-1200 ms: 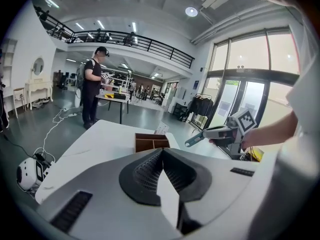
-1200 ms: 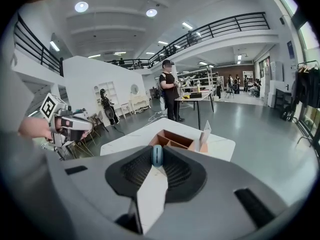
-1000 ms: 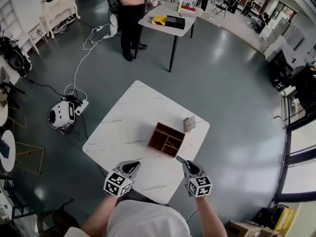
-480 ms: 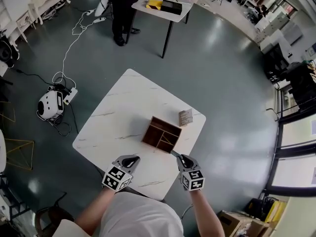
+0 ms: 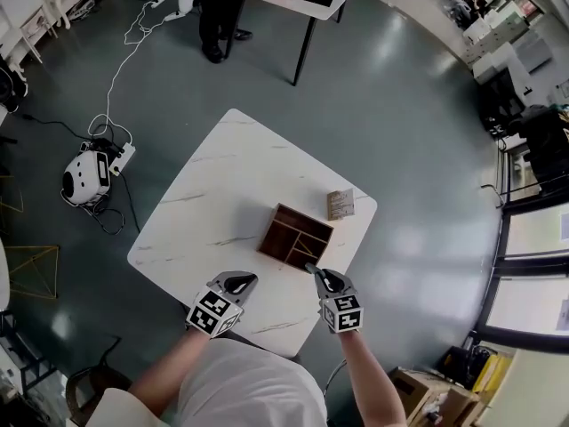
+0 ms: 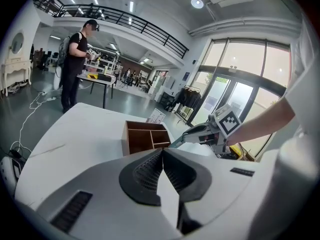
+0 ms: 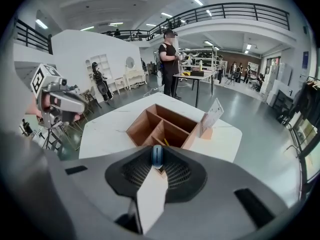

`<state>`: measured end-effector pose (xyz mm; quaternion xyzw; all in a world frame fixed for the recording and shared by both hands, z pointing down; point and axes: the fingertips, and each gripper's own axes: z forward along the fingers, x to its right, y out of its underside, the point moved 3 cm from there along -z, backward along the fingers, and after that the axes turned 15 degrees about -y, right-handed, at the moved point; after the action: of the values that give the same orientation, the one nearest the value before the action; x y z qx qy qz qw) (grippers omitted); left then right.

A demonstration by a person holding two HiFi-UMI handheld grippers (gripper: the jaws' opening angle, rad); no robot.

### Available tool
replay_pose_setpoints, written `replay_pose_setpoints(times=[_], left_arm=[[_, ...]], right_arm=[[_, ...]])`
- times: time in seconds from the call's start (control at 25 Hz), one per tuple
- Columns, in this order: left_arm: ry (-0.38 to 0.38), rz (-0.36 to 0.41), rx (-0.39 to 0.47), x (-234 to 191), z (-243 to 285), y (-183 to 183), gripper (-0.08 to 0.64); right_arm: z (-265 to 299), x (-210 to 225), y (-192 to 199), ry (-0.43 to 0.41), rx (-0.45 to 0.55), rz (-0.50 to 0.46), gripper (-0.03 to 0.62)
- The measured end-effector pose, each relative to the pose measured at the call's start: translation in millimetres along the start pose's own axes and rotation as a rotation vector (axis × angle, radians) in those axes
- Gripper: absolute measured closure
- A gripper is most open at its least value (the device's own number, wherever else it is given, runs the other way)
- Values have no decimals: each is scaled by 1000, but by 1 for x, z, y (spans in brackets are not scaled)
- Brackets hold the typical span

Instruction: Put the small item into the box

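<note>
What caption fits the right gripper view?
The right gripper pinches a small blue item near the open wooden box.

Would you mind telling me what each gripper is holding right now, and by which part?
The right gripper pinches a small blue item between its jaw tips, across its narrow width. The left gripper is shut and empty.

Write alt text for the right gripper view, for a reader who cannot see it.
The right gripper, jaws shut, pinches a small blue item just short of an open, compartmented wooden box on a white table. The left gripper hangs at far left.
</note>
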<state>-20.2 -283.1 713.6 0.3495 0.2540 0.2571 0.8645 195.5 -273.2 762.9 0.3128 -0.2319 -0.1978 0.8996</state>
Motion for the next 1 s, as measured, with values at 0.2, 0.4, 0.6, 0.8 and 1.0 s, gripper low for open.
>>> replay_pose_setpoints(times=[0.2, 0.4, 0.6, 0.8, 1.0], left_arm=[[23, 4, -21, -5, 9, 1, 545], [33, -4, -38, -7, 12, 3, 545], [43, 1, -64, -11, 17, 13, 545], [61, 6, -105, -9, 25, 28, 545], [78, 11, -133, -7, 33, 42, 545]], right_arm=[[21, 6, 9, 6, -38, 22, 509], [32, 9, 16, 19, -50, 54, 509], [47, 11, 20, 32, -56, 56, 509], [54, 14, 27, 58, -92, 58, 509], [57, 18, 33, 92, -115, 60, 509]])
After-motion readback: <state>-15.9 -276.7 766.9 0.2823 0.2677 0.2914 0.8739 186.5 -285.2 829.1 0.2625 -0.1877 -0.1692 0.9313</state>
